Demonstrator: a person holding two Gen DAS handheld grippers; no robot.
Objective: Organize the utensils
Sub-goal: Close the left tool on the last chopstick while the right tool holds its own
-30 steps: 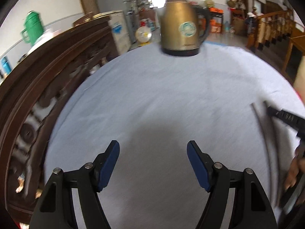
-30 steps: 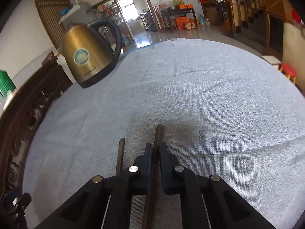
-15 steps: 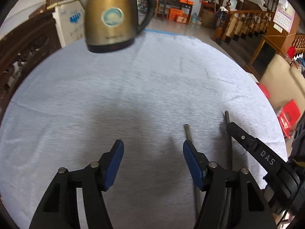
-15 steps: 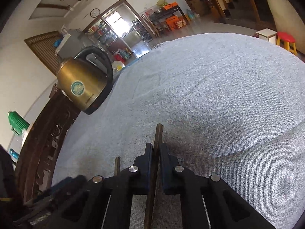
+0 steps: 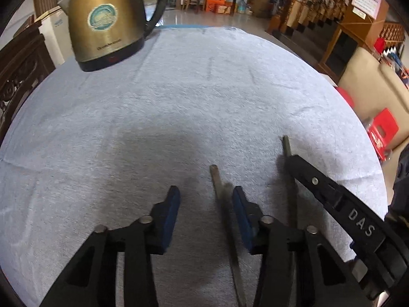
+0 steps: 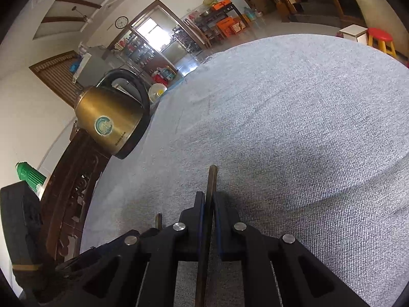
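1. Left wrist view: the left gripper [image 5: 204,200] has swung right since a second ago, and its jaws, narrower than before yet still apart, now straddle the loose chopstick [image 5: 222,199] lying on the grey cloth [image 5: 179,102]; nothing is gripped.
2. The right gripper [image 6: 209,202] stays clamped on the second chopstick [image 6: 211,179], just right of the first.
3. The kettle [image 5: 110,20] stands far left, well apart.
4. Judgement: a closing pinch would let both sticks be paired.

left tongs [image 5: 204,202] swung right | now straddle loose chopstick [image 5: 219,186] | jaws narrower
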